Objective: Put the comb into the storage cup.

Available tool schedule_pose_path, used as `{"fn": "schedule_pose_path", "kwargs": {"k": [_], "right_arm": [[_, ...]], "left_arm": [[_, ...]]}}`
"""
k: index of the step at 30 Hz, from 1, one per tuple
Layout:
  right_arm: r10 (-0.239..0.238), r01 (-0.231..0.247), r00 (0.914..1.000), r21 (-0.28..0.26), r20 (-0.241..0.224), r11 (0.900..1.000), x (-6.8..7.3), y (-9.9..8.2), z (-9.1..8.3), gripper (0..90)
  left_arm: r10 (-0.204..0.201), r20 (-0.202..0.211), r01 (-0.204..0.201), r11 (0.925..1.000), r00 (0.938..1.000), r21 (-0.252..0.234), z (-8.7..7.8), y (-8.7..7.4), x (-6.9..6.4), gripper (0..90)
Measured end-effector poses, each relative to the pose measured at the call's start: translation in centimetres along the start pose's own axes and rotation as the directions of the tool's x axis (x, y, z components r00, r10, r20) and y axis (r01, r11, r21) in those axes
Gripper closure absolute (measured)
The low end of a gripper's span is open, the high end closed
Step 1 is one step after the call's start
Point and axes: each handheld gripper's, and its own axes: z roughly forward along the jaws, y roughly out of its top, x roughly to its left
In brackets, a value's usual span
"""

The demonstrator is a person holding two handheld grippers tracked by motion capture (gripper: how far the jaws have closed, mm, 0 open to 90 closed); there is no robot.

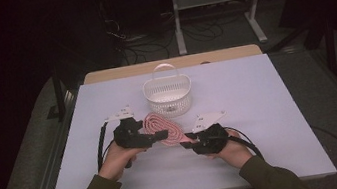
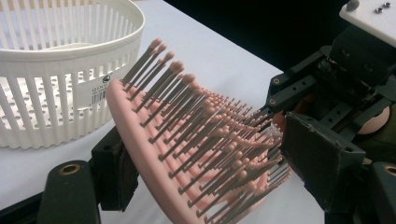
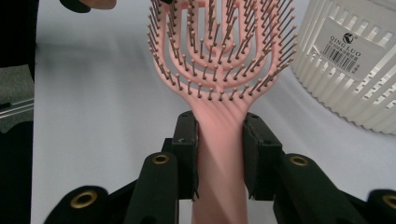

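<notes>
Mid-table on the white tabletop (image 1: 270, 109), just before the white slatted plastic basket (image 1: 168, 97), the pink vented plastic hairbrush (image 1: 161, 126) has its handle clamped by the right gripper (image 3: 219, 154), while the left gripper (image 1: 162, 135), level, brackets its head, left jaw touching the rim.

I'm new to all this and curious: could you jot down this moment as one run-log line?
right gripper: shut on hairbrush handle | left gripper: jaws around brush head, contact unclear | basket: just beyond brush on table
</notes>
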Motion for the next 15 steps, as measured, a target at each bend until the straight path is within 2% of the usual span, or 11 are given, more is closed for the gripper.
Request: {"fn": "schedule_pose_path", "kwargs": {"k": [8, 15], "right_arm": [[-0.006, 0.006, 0.9999, -0.002, 0.01, 1.0, 0.01, 0.0, 0.03, 68.5], [-0.01, 0.01, 0.9998, -0.001, 0.018, 1.0, 0.02, -0.01, 0.06, 68.6]], "left_arm": [[-0.03, -0.004, 0.03, 0.9995, 0.9996, -0.004, -0.33, 0.07, 0.31, 35.7], [-0.036, 0.001, 0.036, 0.9993, 0.9993, -0.011, -0.43, 0.09, 0.32, 42.4]]}}
